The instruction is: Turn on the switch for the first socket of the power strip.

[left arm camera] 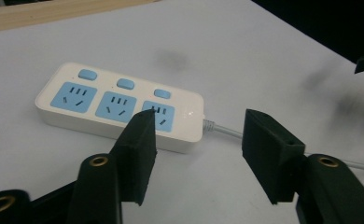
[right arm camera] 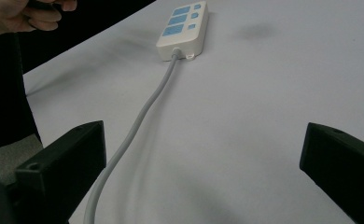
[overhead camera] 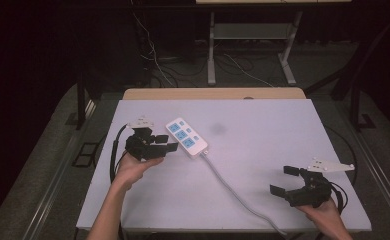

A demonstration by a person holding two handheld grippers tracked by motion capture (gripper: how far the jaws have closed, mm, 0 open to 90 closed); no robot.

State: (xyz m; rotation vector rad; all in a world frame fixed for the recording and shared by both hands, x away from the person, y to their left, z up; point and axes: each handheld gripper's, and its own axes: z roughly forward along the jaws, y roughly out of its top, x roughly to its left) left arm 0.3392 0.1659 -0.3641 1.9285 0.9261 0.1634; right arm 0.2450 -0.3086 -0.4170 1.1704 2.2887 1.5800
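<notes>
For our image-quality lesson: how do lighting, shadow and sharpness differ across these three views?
High view: table lit, surroundings nearly black, picture soft. Left gripper view: power strip sharp, small glare spot by its cable end. Right gripper view: soft shadow smudges on the table, near jaws slightly blurred.

One camera sits high over my side and looks down on the whole table. One rides on each of my tongs, low and close. All three see the power strip.
</notes>
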